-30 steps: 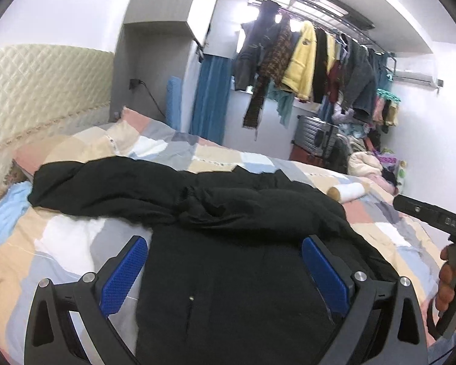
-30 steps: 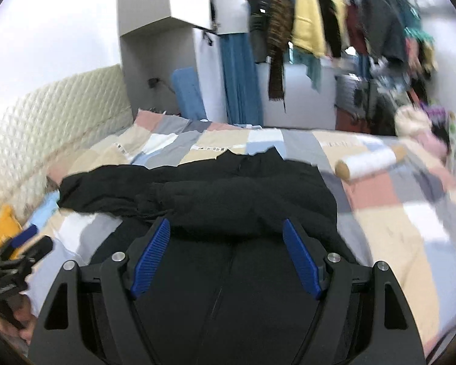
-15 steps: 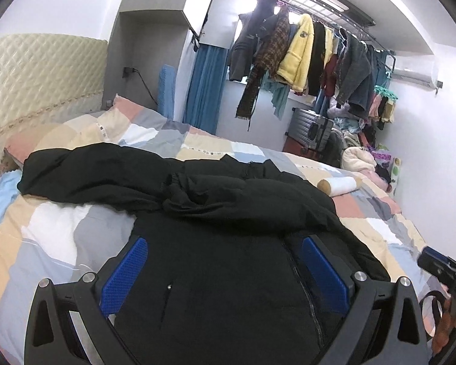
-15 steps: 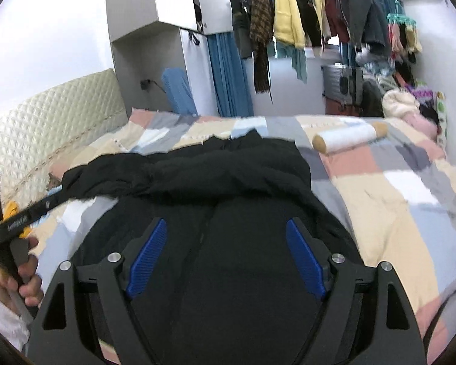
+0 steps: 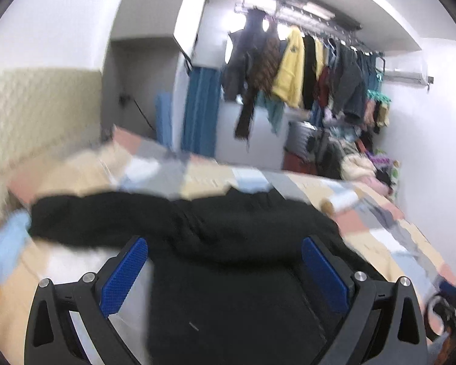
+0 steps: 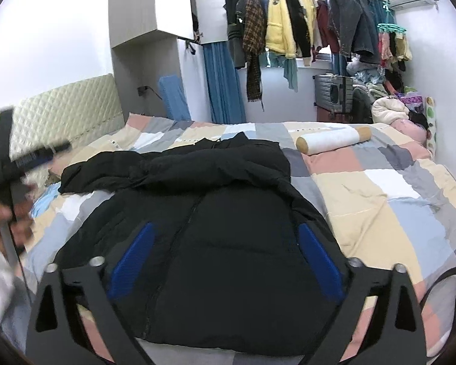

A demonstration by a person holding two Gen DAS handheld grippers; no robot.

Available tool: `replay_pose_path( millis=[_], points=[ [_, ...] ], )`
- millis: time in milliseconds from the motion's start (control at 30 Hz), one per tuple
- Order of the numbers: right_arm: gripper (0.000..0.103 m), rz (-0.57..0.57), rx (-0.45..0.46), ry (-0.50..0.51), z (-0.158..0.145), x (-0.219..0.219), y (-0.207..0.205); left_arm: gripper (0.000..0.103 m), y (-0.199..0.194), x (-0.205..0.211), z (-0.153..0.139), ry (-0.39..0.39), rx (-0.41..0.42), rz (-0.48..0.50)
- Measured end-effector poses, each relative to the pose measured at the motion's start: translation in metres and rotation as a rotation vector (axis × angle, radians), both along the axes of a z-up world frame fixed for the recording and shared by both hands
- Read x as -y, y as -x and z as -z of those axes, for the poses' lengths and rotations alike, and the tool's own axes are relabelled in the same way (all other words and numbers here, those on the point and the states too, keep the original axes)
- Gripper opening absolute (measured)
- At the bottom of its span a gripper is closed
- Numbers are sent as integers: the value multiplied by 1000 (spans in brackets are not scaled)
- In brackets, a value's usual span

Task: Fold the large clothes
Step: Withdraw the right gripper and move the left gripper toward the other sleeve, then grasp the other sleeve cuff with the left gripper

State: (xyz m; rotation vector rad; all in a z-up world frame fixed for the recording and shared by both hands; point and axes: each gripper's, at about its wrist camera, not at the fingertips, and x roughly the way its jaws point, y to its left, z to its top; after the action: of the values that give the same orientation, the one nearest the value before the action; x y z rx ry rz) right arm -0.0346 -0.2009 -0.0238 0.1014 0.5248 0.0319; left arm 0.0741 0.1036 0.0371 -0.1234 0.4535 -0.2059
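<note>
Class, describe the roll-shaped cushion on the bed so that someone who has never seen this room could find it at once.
Start at the bed with the patchwork quilt. Beyond the black jacket spread across it, toward the side with the heaped clothes, lies the bolster. It is the only cylinder on the quilt: white along its length with tan round ends, lying apart from the jacket.
</note>
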Motion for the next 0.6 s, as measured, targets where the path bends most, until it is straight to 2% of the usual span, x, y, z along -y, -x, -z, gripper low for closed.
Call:
replay_pose_path(
  millis=[100,200,367,600],
  points=[
    [102,2,-11,-1,10,5,-9,103,-28,-45,-16,-17,-11,-45],
    [102,8,-41,-1,23,8,-22,103,-60,-105,-10,21,-63,-111],
    [102,13,-101,-20,36,5,-39,103,-102,-213,34,132,-122,-229],
    [102,19,-128,9,40,-18,-57,103,-147,-314,113,278,-215,-338]
  ],
)
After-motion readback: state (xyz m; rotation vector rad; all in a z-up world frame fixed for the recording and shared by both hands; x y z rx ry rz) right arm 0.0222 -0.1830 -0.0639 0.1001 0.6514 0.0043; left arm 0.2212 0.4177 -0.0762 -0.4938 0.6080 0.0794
